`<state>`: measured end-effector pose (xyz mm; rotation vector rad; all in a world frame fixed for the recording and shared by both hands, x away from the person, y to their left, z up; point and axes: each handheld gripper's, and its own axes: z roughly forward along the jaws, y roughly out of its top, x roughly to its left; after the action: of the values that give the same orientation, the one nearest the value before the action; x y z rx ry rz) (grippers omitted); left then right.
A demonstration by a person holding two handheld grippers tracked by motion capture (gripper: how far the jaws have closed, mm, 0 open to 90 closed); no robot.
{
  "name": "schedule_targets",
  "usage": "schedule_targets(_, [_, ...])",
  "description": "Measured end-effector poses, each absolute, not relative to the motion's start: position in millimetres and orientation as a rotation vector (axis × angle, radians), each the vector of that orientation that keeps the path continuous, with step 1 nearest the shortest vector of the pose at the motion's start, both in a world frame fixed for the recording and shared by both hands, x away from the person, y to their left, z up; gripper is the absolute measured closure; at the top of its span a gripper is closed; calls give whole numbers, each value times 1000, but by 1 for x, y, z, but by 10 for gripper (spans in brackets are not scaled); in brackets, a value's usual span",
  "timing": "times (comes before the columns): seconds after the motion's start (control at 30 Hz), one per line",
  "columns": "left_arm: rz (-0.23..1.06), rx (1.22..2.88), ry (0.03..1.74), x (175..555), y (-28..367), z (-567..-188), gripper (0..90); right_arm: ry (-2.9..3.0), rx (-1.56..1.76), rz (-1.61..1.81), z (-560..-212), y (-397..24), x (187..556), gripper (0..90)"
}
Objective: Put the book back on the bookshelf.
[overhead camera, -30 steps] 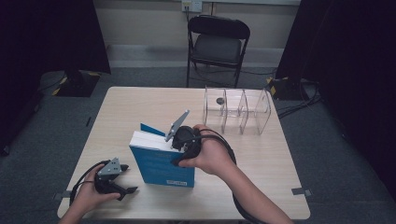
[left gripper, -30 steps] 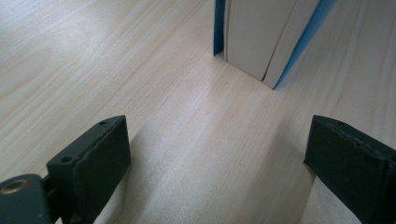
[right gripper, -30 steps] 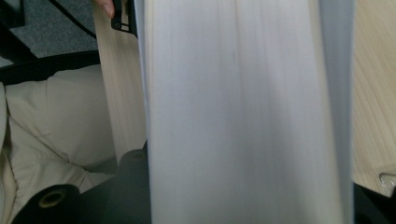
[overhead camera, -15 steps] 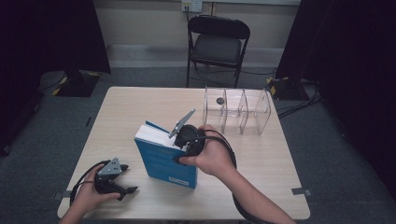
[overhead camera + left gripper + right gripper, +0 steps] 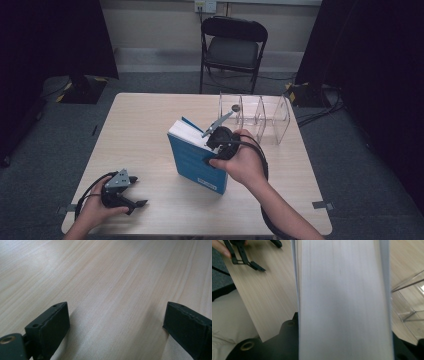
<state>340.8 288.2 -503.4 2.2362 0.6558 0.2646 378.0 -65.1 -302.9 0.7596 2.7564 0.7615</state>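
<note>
Near the middle of the wooden table [image 5: 145, 130], the right gripper [image 5: 216, 145] held a thick blue book [image 5: 192, 157] upright and tilted, its jaws pinching the book across its thickness; they had just been closing a little on it. From the right gripper view the white page block [image 5: 342, 302] stood squarely between the two black jaws, which suggested a deep, centred bite. Beyond the book, toward the far right of the table, stood a clear acrylic divider rack [image 5: 260, 117] with several upright compartments. The book appeared headed for one of them, though that was a judgement from its lean and nearness. To do this step well, the grip would need to stay firm so the heavy book could not pivot or slide, the spine or bottom edge should be squared to a slot before lowering, and the book should clear the transparent walls, which were easy to misjudge. The compartments looked empty of books; a small dark round object [image 5: 235, 107] showed at the nearest wall, and whether it lay inside or was fixed to the wall I could not tell. At the near left corner, the left gripper [image 5: 131, 192] rested low over bare wood, its jaws spread wide with nothing between them.
</note>
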Motion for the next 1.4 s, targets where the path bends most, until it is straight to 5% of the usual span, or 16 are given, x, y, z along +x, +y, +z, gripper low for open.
schedule_targets(1.4, [252,2260,648,341,288,-502,47,2746,831,750,-306,-71,380,616])
